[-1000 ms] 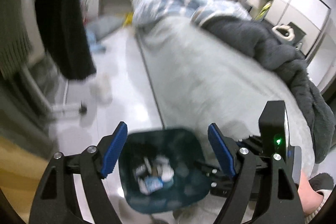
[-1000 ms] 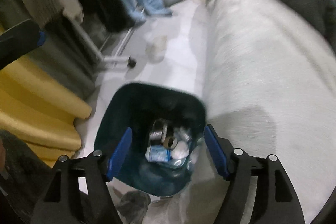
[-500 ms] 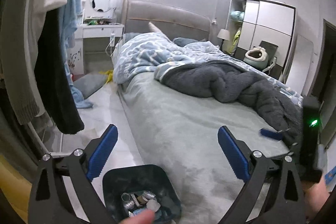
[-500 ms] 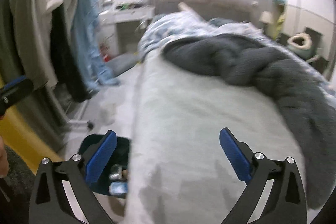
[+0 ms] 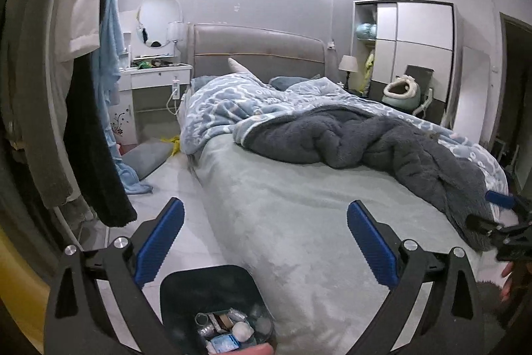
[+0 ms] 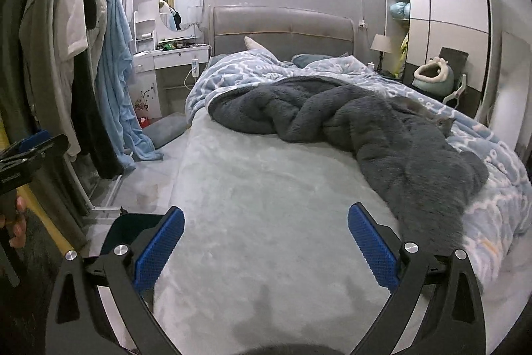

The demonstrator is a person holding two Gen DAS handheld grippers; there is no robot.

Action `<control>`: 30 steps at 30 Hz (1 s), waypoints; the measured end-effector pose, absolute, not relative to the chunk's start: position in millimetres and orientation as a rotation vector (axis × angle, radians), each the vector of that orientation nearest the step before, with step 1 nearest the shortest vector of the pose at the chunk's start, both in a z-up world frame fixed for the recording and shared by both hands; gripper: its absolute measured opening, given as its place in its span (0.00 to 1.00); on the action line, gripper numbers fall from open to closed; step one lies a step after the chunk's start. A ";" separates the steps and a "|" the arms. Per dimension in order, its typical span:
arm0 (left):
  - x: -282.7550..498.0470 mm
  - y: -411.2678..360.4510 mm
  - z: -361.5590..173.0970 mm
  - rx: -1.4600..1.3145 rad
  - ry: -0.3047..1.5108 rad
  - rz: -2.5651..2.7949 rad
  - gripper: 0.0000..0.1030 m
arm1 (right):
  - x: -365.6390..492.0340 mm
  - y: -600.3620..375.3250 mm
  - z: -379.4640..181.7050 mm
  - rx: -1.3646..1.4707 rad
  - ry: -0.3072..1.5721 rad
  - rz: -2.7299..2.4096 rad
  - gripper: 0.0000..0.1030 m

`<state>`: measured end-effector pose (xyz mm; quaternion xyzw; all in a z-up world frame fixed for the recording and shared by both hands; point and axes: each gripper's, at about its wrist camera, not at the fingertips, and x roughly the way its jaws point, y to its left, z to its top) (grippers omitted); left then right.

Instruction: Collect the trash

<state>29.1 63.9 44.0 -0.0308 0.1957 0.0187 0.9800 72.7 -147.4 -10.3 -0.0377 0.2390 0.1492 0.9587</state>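
Bedroom floor and bed (image 6: 266,188) show us no loose trash; bin (image 5: 212,295) holds scraps, both grippers (image 5: 265,242) (image 6: 266,243) gape empty.

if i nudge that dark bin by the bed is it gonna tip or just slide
Probably slide. The dark bin stands upright on smooth, glossy floor tiles and looks squat and wide-mouthed. The trash is only a shallow layer at its bottom, so it likely feels light and moves easily. A push high on the rim could still rock it.

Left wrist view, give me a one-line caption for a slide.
Open left gripper hovers over the dark trash bin holding collected scraps, beside the bed with its rumpled gray blanket.
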 end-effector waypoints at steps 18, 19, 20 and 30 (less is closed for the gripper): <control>33.1 52.7 24.6 -0.008 0.452 0.021 0.97 | 61.1 -175.3 -29.9 0.014 0.468 0.316 0.97; 33.1 52.9 24.1 -0.009 0.455 0.024 0.97 | 61.1 -175.4 -30.2 0.013 0.469 0.317 0.97; 33.5 53.2 24.1 -0.011 0.457 0.026 0.97 | 61.8 -175.7 -30.4 0.012 0.471 0.318 0.97; 36.7 55.0 18.8 -0.013 0.481 0.035 0.97 | 65.4 -180.0 -29.9 0.031 0.482 0.319 0.97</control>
